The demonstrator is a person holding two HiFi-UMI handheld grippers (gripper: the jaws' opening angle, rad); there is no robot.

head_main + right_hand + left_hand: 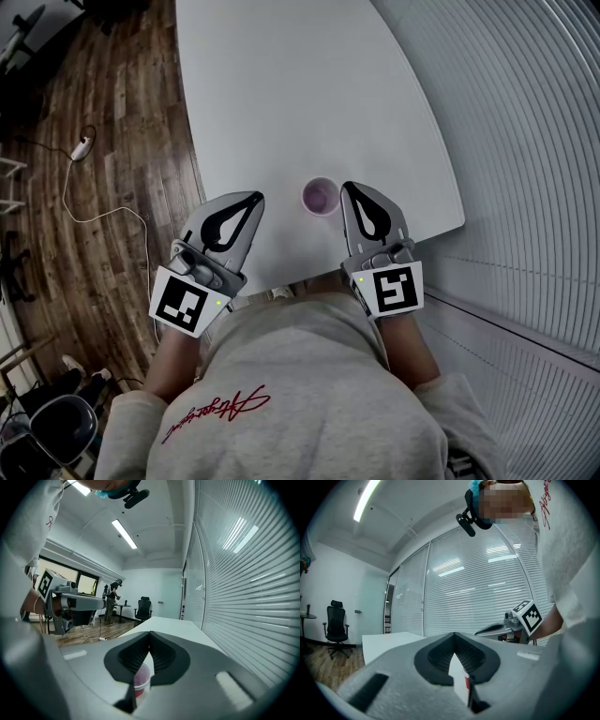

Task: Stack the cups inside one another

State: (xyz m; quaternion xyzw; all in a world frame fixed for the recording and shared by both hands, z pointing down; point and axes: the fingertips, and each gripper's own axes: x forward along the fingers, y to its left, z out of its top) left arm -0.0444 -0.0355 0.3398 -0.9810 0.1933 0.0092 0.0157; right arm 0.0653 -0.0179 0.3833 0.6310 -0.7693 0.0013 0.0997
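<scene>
both tongs hang over the table's near edge, cup between them.

surface: white table [300, 94], long, running away from the person. pink cup [320, 197] stands upright, mouth up, close to the near edge, nearer the near-right corner than the left.

room: dark wood floor [112, 141] along the table's left edge, with a white cable [70, 192] trailing on it. slatted blinds [525, 141] run along the right edge. past the far end are a black office chair [143, 607] and a standing person [112, 597]. strip lights [124, 534] on the ceiling.

left tongs [251, 199]: clenched, tips pressed together, nothing gripped. it sits by the near-left corner, apart from the cup.

right tongs [348, 187]: clenched as well, tips meeting, nothing pinched. the cup stands just beside its inner side; touching or not, cannot tell. in the right gripper view the cup shows low, through the loop behind the closed tips.
</scene>
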